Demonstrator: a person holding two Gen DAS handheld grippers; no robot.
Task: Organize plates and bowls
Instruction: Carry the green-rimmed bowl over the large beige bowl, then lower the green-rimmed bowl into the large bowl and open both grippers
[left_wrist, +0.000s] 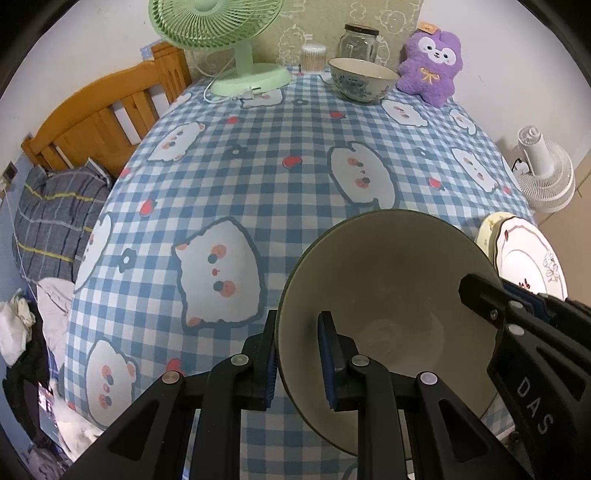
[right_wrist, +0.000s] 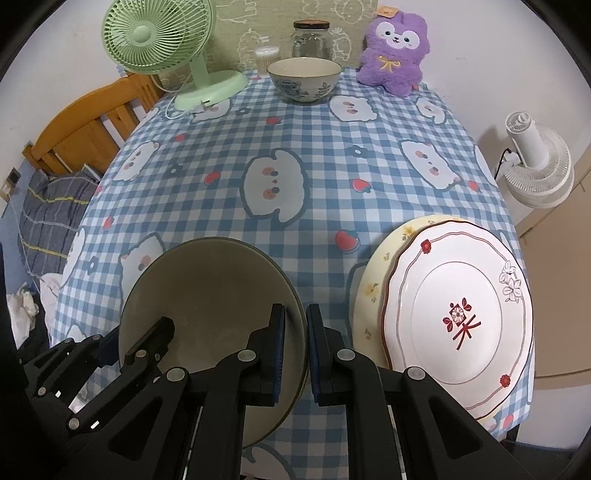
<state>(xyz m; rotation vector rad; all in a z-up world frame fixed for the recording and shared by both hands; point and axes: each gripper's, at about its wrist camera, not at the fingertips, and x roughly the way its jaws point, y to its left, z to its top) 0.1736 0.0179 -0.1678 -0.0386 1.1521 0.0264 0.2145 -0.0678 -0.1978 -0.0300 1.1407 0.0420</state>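
both grippers are clamped on the same dark-rimmed bowl (left_wrist: 388, 295): my left gripper (left_wrist: 301, 354) pinches its left rim, one pad inside and one outside, and my right gripper (right_wrist: 295, 350) pinches the opposite rim the same way. the bowl sits near the front edge of the checked tablecloth (left_wrist: 258, 166), tilted toward me, just beside a stack of two plates, the red-flowered white plate (right_wrist: 458, 317) on a yellow-flowered one (right_wrist: 373, 291). a blue-patterned bowl (right_wrist: 303, 83) waits at the far side, between the green fan (right_wrist: 155, 44) and the purple plush (right_wrist: 393, 55). i judge the held bowl to be glazed ceramic: stiff, fairly heavy, slick at the rim and breakable. with two opposed rim grips i'd keep it level, avoid twisting the hands apart, and nest it gently.
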